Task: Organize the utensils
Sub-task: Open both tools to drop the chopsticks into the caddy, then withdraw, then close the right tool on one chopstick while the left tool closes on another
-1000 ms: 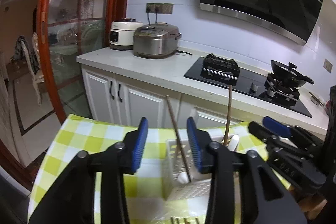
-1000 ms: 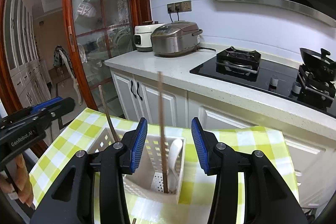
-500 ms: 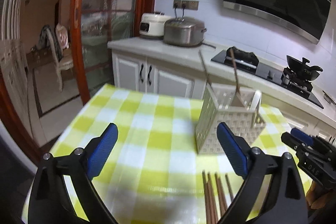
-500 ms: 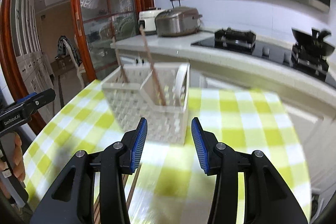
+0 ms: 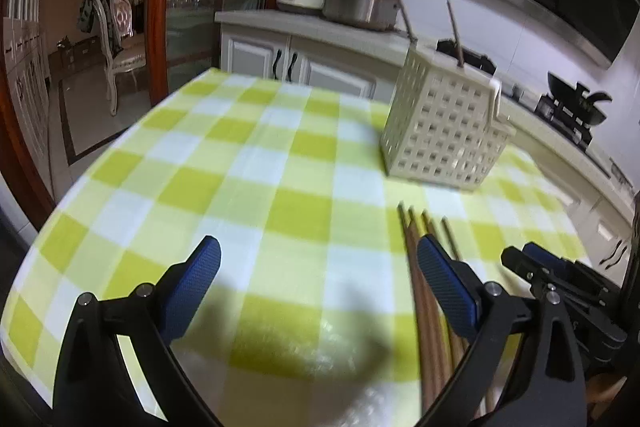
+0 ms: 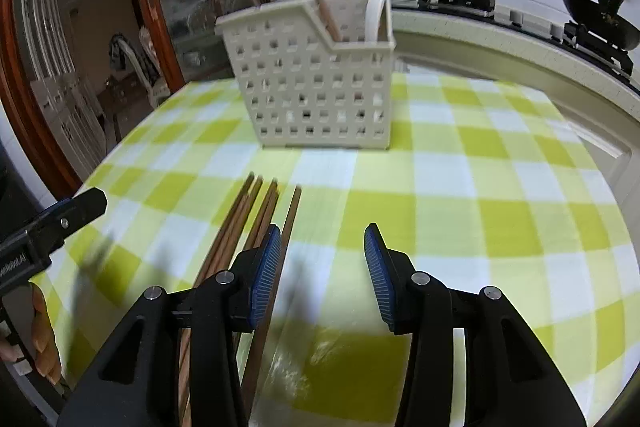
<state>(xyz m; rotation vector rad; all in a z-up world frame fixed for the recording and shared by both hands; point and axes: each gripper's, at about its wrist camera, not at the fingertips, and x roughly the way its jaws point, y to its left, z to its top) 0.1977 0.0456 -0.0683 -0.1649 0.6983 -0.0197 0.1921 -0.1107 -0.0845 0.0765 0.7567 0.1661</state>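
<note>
**Loose chopsticks lie side by side: watch for taking more than one**

Your biggest risk is the bundle itself. The brown wooden chopsticks (image 6: 256, 227) lie flat on the yellow-green and white checked desk (image 6: 480, 187), packed so close that several touch along their length. If you close on them from above, you may well pinch two or three together, or clip one near its edge so that it rolls away or swings as you lift.

The left gripper (image 5: 316, 287) has its jaws still spreading, near their widest, with nothing between them; its right jaw stands over the chopsticks, not around them. The right gripper (image 6: 318, 267) holds its jaws partly apart and empty, with the chopsticks just beside and under its left jaw. Both are offset from the bundle, so a grasp from here would likely catch only the outermost stick, or miss.

The two grippers also sit near each other on either side of the same bundle, so reaching in together could knock them together.

The chopsticks' long axis runs from you towards the white perforated plastic utensil basket (image 6: 312, 83), which stands upright further along the desk, apart from their far tips. It already holds a couple of sticks and a white utensil. A lifted stick must be tipped upright to go in, and a grip near one end could let it droop.
</note>
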